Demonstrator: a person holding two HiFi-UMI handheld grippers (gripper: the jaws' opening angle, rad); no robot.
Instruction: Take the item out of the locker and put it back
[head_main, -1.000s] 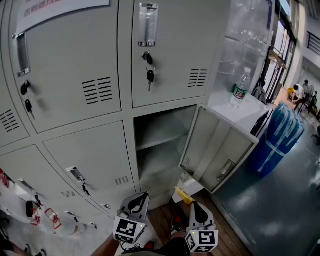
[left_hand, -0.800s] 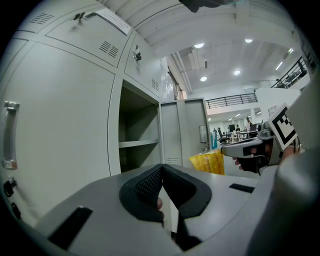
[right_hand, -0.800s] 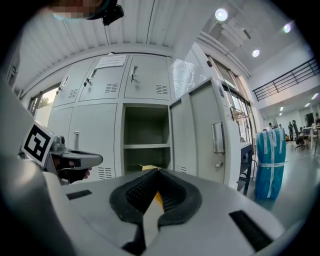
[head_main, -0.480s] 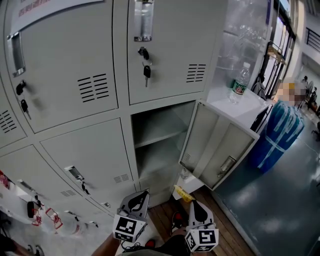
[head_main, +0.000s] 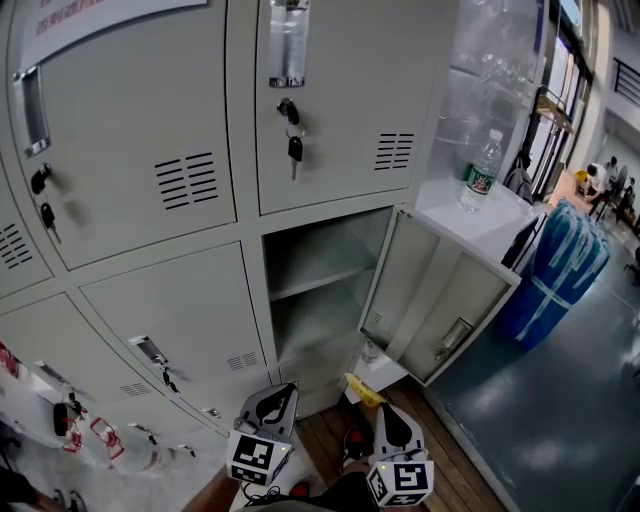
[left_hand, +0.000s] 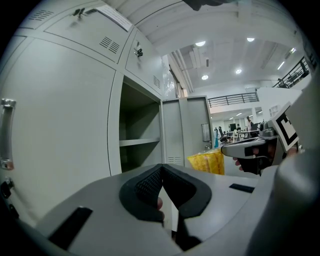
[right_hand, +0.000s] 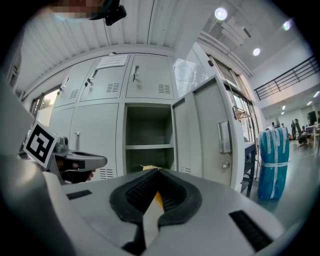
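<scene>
Right gripper (head_main: 380, 407) is clamped on the yellow packet (head_main: 365, 389) at the lower right corner of the open locker (head_main: 310, 255) — door (head_main: 435, 300) swung wide right. Left gripper (head_main: 289, 390), jaws together, hovers beside it.

yellow packet (head_main: 365, 389), outside open locker (head_main: 325, 250)

a water bottle (head_main: 481, 172) stands on the white ledge (head_main: 500, 225) beside the open locker (head_main: 315, 290).
</scene>
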